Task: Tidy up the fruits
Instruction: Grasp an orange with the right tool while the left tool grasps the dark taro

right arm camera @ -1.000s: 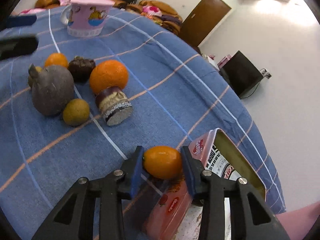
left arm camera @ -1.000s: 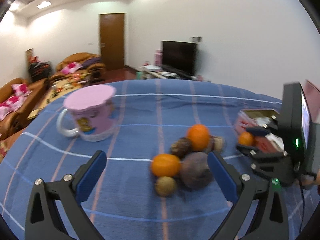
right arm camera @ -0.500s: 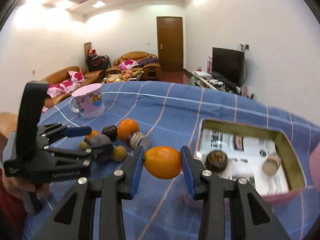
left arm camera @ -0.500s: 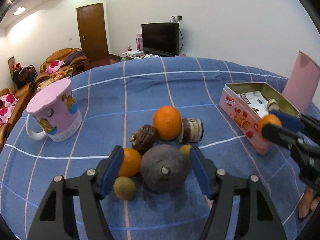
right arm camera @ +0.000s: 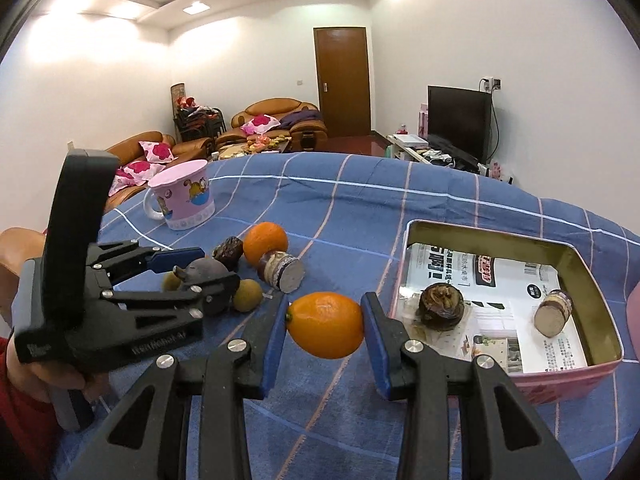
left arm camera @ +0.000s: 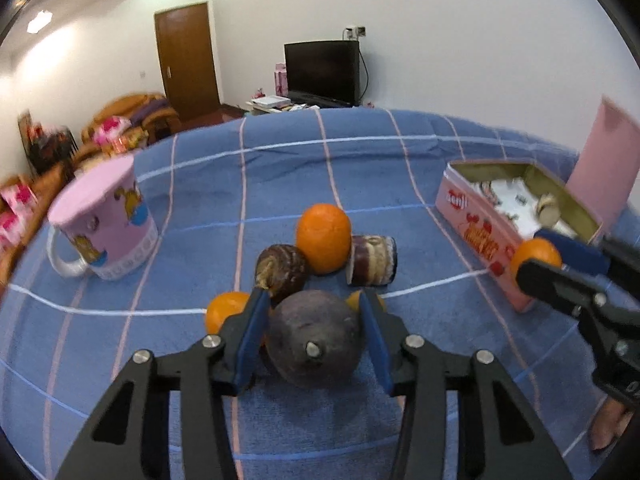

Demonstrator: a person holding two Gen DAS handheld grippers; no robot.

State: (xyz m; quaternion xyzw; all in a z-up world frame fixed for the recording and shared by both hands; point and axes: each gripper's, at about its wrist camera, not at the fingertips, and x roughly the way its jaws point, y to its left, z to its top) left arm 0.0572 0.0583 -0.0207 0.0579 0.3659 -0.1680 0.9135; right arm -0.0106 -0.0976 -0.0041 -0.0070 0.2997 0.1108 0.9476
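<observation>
a blue checked cloth with white and pink lines covers the table. on it, at the left, stands a pink mug. in the middle lies a tight cluster: a big orange, two dark cakes, one a roll on its side, a dark round fruit, a small orange and small yellow-green fruits. at the right sits an open pink tin.

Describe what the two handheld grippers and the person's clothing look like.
Both grippers, left and right, are black angular frames with triangular cut-outs, silver screws and blue pads. The left one carries a tall black block and white lettering, too blurred to read. A red sleeve shows behind it.
</observation>
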